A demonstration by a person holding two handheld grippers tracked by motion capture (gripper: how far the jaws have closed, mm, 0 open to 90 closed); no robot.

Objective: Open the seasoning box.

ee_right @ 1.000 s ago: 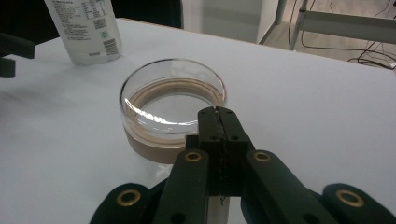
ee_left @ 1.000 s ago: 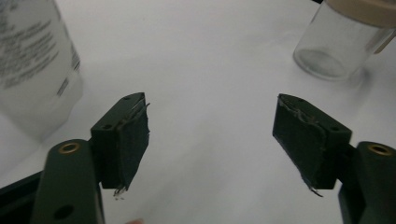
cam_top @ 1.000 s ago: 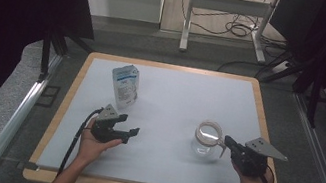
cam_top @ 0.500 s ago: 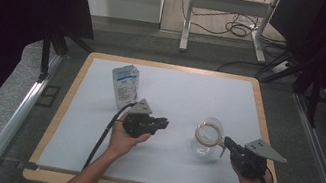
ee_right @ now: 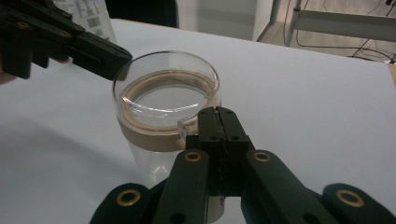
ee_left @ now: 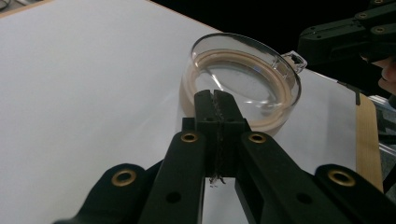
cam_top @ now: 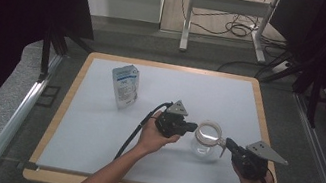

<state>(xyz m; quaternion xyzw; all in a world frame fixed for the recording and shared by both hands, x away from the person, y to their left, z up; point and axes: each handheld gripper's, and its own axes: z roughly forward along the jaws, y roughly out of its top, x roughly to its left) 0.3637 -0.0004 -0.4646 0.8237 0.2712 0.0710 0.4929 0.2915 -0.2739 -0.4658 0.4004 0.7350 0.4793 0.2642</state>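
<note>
A clear glass cup (cam_top: 207, 139) with a tan band inside its rim stands on the white board. My left gripper (cam_top: 194, 126) is shut with nothing between its jaws, which have just been closing. Its tips (ee_left: 215, 95) sit just at the cup's (ee_left: 243, 79) left rim. My right gripper (cam_top: 228, 142) is shut on the cup's other side, its tips (ee_right: 218, 114) against the small clear handle (ee_right: 187, 123). Whether the handle is pinched I cannot tell.
A white and blue pouch (cam_top: 125, 86) stands upright at the back left of the board. The board's wooden edge (cam_top: 67, 105) runs all round. Dark curtains hang at both sides, and a metal frame and cables lie on the floor beyond.
My left gripper has travelled right across the board from the front left to the cup, and its jaws have closed. The right gripper and the cup have stayed put.
</note>
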